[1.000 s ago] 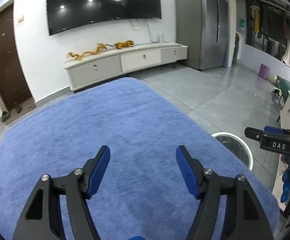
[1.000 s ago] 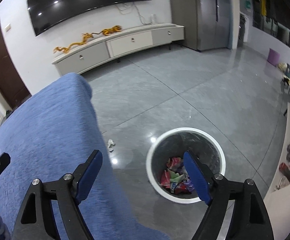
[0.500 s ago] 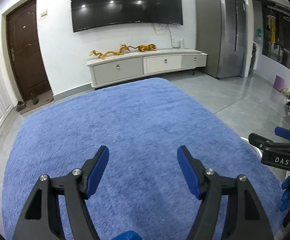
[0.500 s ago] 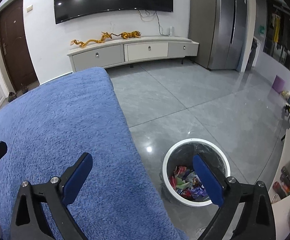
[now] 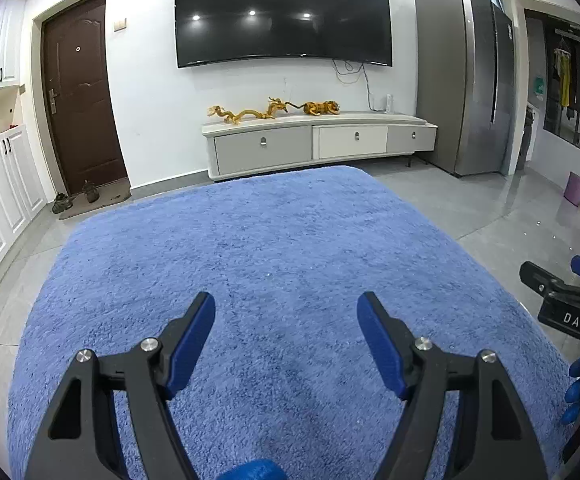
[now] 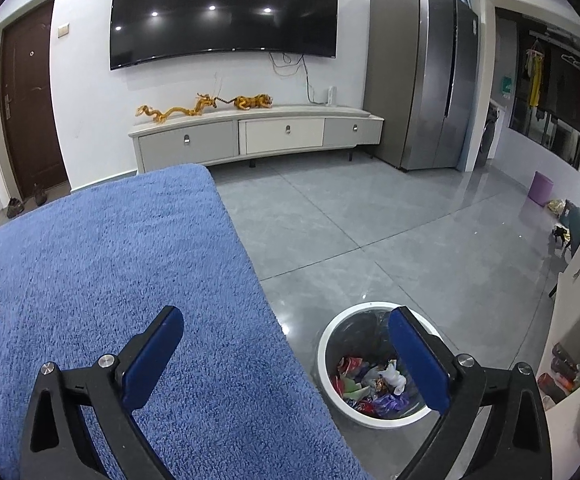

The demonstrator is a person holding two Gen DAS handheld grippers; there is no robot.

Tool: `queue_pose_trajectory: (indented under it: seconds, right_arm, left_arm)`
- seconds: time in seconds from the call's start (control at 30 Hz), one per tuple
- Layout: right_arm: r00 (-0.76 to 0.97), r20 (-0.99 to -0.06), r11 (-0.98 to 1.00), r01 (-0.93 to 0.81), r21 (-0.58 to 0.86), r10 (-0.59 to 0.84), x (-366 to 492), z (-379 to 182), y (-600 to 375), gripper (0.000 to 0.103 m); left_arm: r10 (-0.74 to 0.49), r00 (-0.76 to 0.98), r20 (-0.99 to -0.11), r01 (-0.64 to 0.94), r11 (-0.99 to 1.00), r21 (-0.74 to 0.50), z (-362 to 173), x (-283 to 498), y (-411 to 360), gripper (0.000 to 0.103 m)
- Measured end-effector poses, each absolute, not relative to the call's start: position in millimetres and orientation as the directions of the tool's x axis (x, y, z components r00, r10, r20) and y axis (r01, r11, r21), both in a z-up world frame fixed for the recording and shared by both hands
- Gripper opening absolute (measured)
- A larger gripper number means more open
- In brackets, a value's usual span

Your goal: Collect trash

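Note:
A white-rimmed trash bin (image 6: 378,423) stands on the grey tile floor just right of the blue rug (image 6: 110,260), holding several crumpled wrappers (image 6: 370,384). My right gripper (image 6: 286,316) is open wide and empty, its left finger over the rug's edge and its right finger over the bin. My left gripper (image 5: 285,304) hovers open over the blue rug (image 5: 270,232) with nothing between its fingers. No loose trash shows on the rug. The right gripper (image 5: 562,304), held by a blue-gloved hand (image 5: 578,384), appears at the right edge of the left wrist view.
A low TV cabinet (image 5: 318,144) with gold figurines lines the far wall under a TV. A steel fridge (image 6: 426,92) is at the right, a brown door (image 5: 78,92) at the left. A purple bucket (image 6: 540,188) and a white table edge (image 6: 570,312) lie right.
Both views have levelled and swung left, so the bin has left the left wrist view. The right jaws have spread wider. Now the rug fills more of the right wrist view.

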State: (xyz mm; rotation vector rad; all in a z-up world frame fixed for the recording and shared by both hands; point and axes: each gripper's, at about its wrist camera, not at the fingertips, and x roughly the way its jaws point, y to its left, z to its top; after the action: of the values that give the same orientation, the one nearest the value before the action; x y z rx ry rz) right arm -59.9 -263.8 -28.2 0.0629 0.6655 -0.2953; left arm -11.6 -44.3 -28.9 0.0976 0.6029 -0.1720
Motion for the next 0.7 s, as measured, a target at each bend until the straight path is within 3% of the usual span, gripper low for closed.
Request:
queue_pose_trajectory:
  seconds: [0.7]
  right_arm:
    - [0.806, -0.542, 0.958, 0.288, 0.004, -0.24, -86.8, -14.9, -254.8, 0.103]
  left_arm:
    - [-0.08, 0.852, -0.518, 0.138, 0.988, 0.075, -10.4, -52.0, -40.3, 0.072]
